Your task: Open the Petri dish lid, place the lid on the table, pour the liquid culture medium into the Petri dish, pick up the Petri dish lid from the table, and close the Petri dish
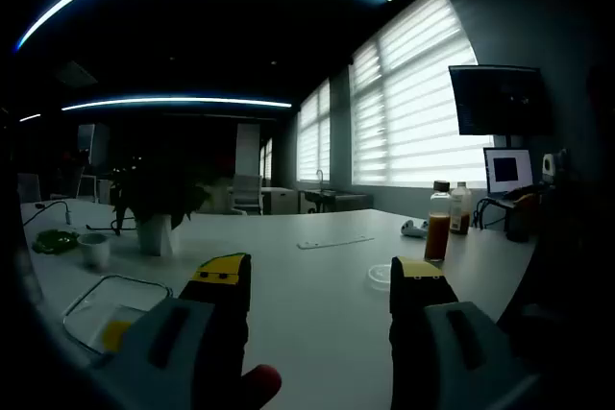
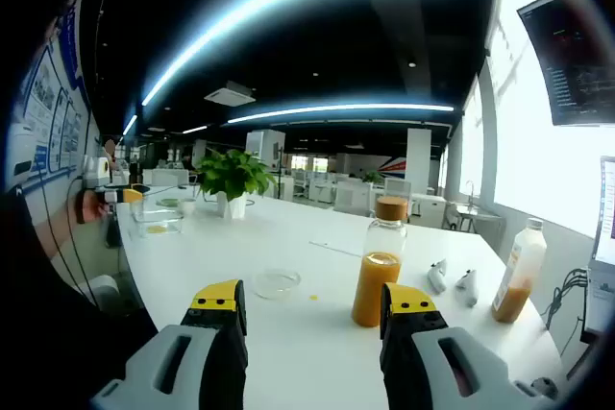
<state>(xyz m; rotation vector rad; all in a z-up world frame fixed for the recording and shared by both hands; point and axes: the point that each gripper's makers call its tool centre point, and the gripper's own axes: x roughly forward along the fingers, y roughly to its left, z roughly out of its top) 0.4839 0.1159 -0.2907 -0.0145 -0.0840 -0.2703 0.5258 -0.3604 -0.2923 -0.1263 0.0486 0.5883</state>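
Left gripper [image 1: 322,285]: jaws wide apart, nothing between them, low centre of left gripper view. Right gripper [image 2: 315,306]: jaws likewise spread, empty, low centre of right gripper view. Petri dish [image 2: 278,282] sits lid on, on the white table [image 2: 288,237], centre frame, just above the left jaw tip. Bottle [image 2: 379,276] of orange medium stands capped right of it, apart. Plant [image 2: 233,176] upper left.

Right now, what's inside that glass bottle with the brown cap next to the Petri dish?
The glass bottle holds orange liquid in roughly its lower half; the upper part looks clear and empty. A brown cap closes it. The Petri dish beside it looks empty, lid on or off unclear.
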